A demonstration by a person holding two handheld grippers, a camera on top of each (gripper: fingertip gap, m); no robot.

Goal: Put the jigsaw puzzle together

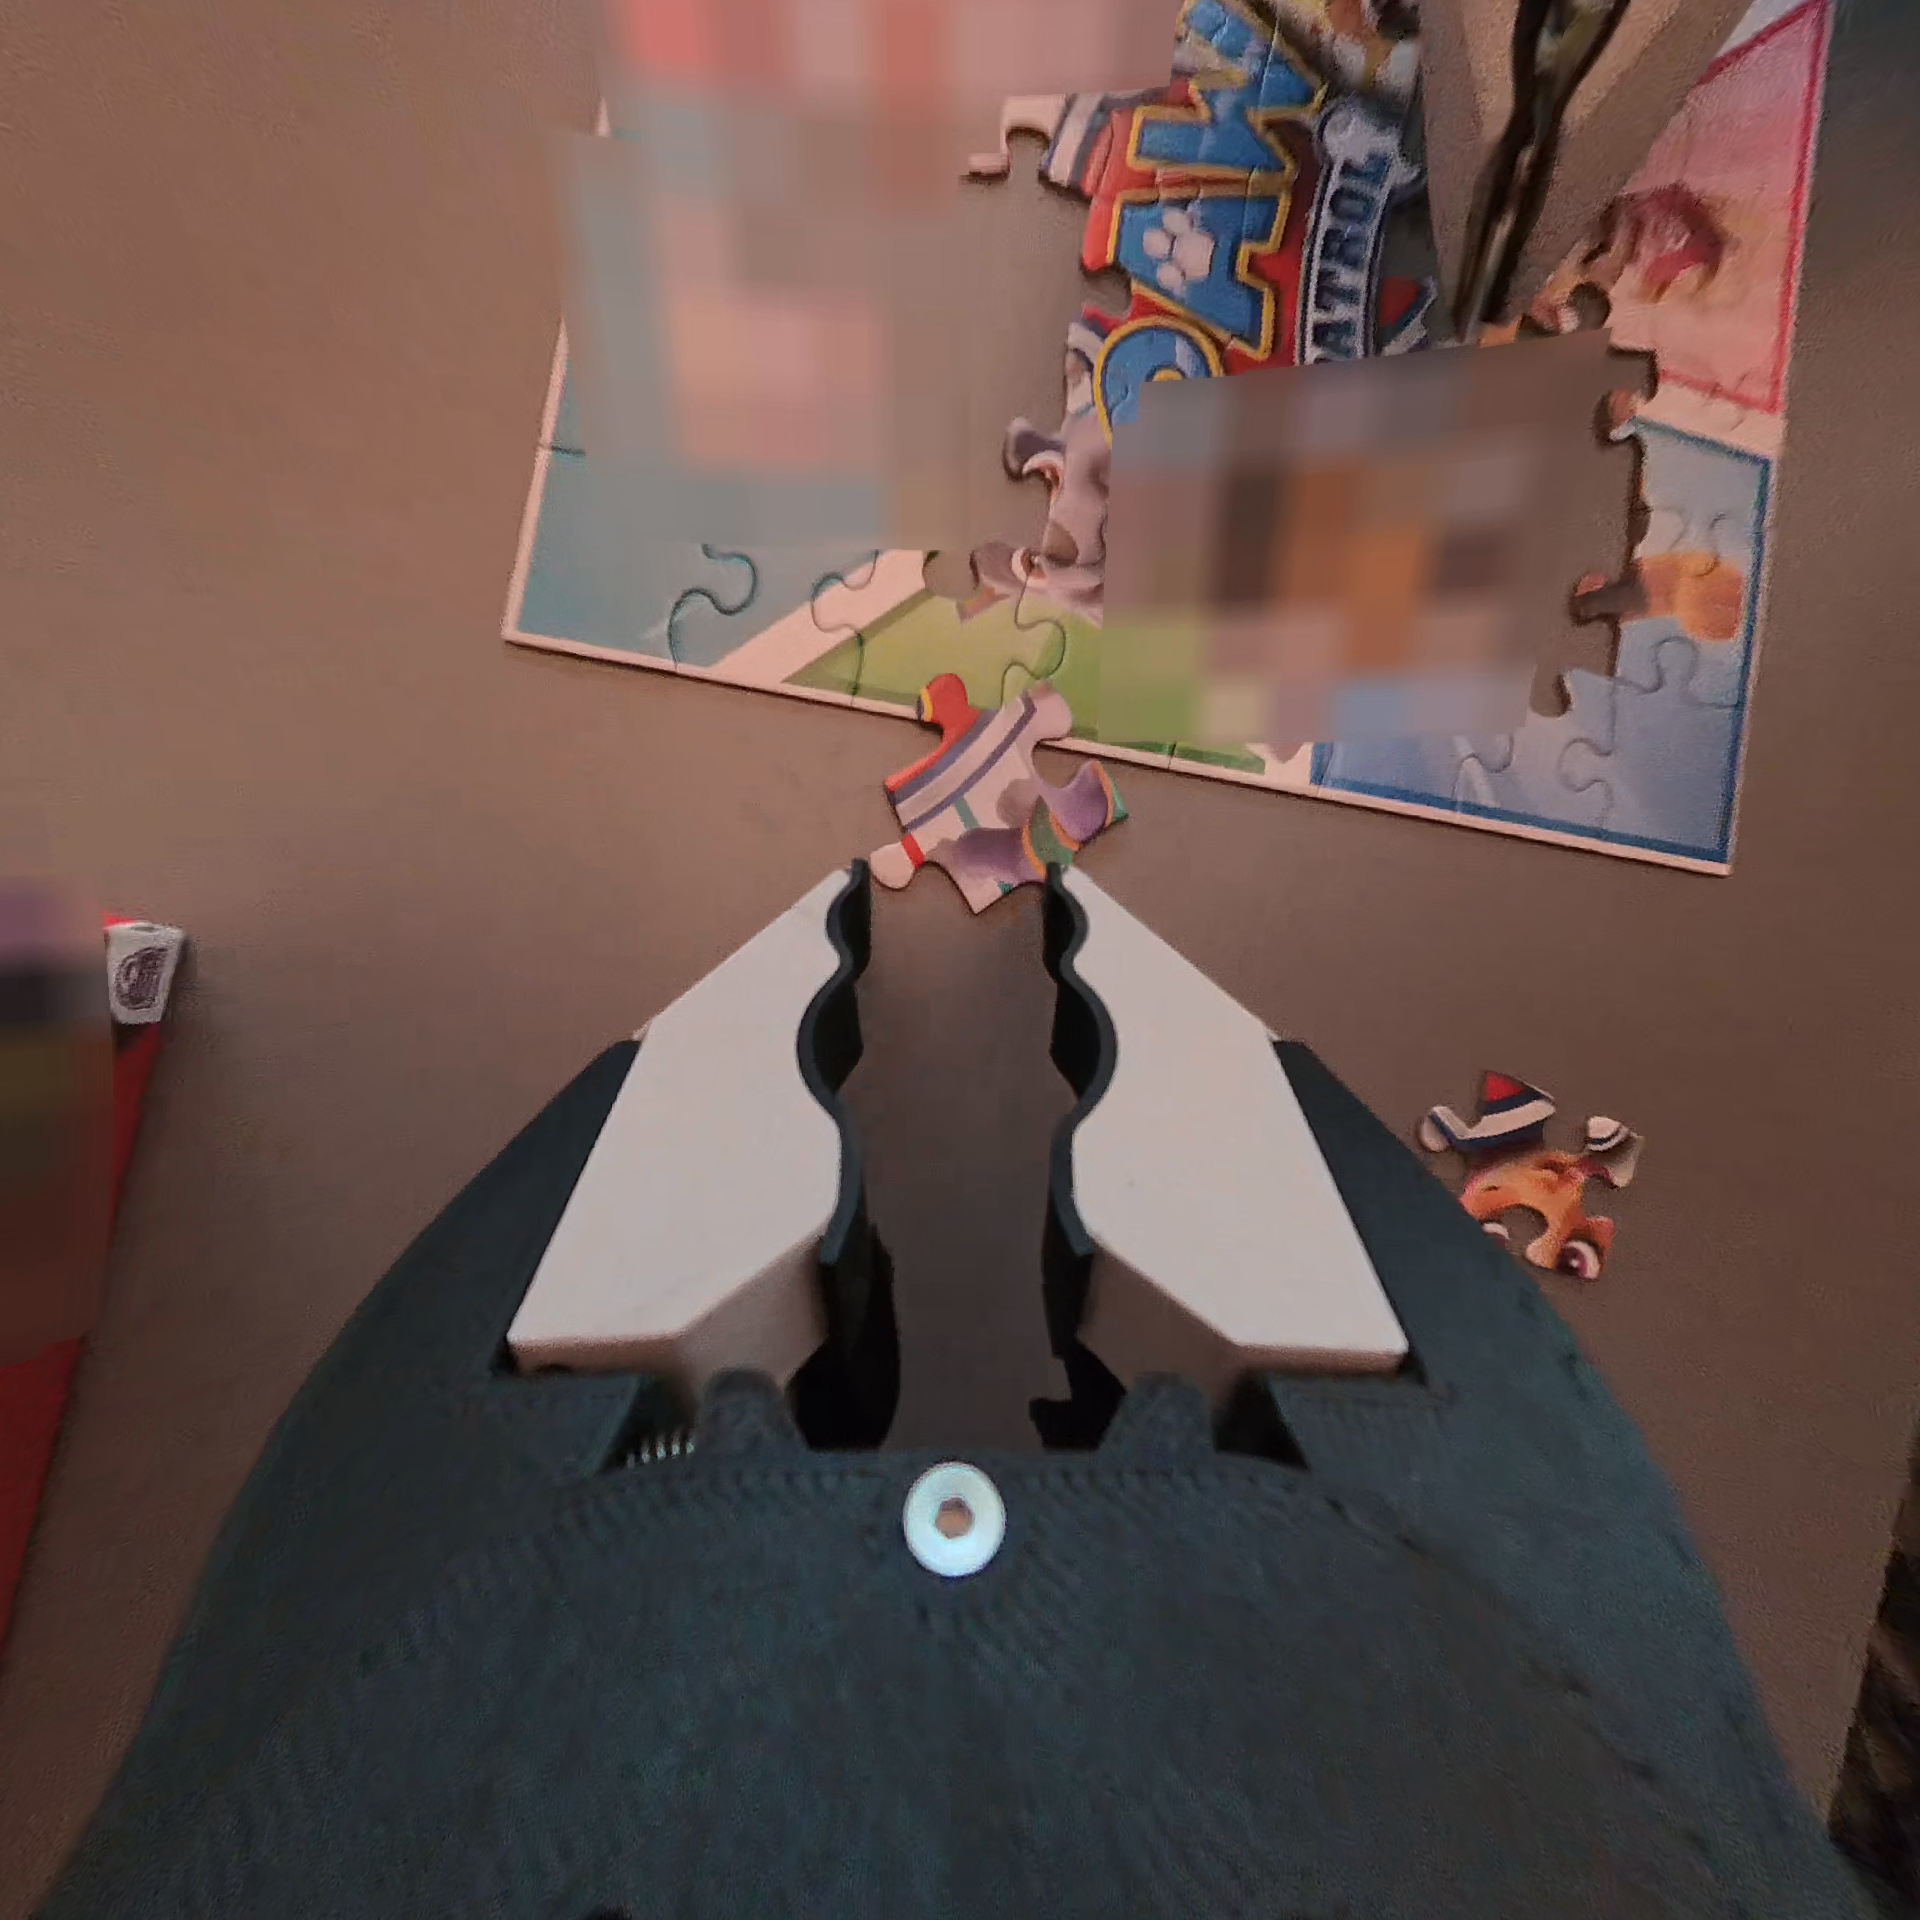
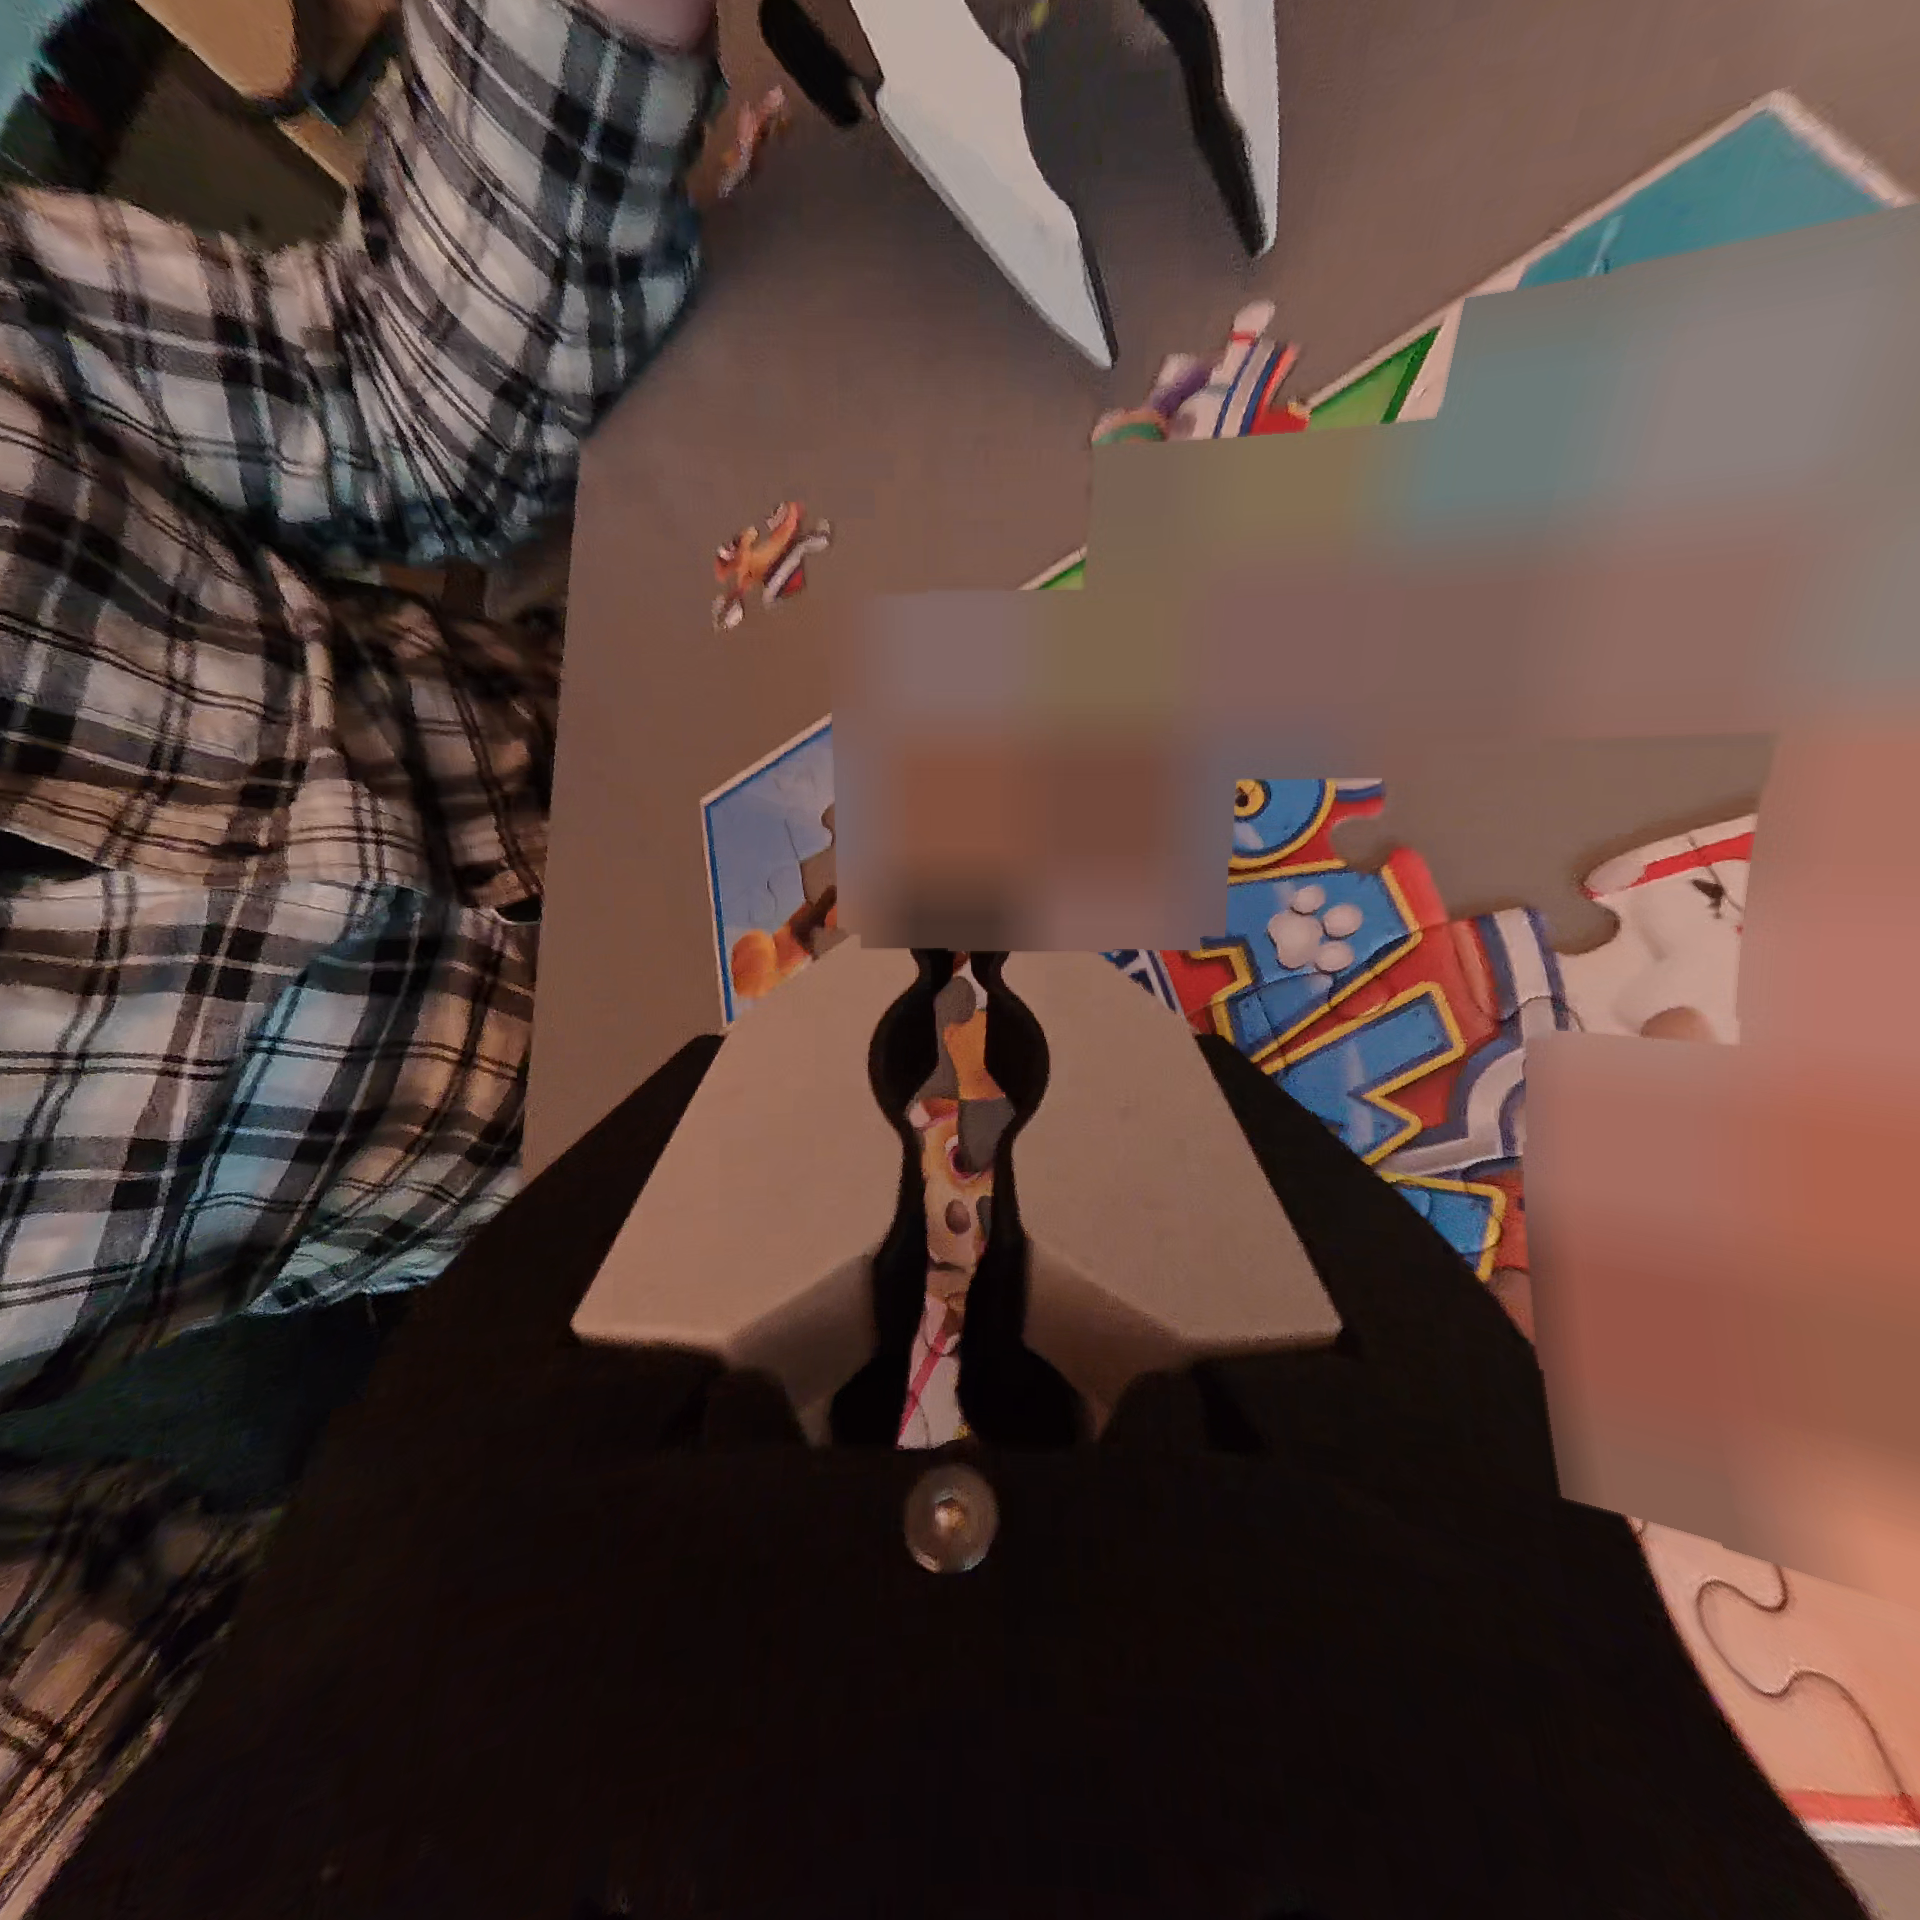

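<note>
The partly built puzzle [image 1: 727,623] lies on the brown table, with an unfilled hole in its middle. My left gripper [image 1: 956,883] is open and empty, low over the table. A loose puzzle piece [image 1: 997,800] lies just beyond its fingertips, touching the puzzle's near edge. It also shows in the right wrist view [image 2: 1216,390], next to the left gripper [image 2: 1179,301]. My right gripper [image 2: 968,961] hovers over the puzzle [image 2: 1330,1018], closed on a coloured puzzle piece [image 2: 961,1143] that shows between its pads. The right gripper shows blurred at the top of the left wrist view [image 1: 1517,187].
A second loose piece [image 1: 1532,1174] lies on the table to the right of my left gripper, also in the right wrist view [image 2: 774,561]. A red box [image 1: 62,1195] stands at the left edge. A person in a plaid shirt [image 2: 260,623] sits at the table's side. My right fingertips sit around 15 cm from my left ones.
</note>
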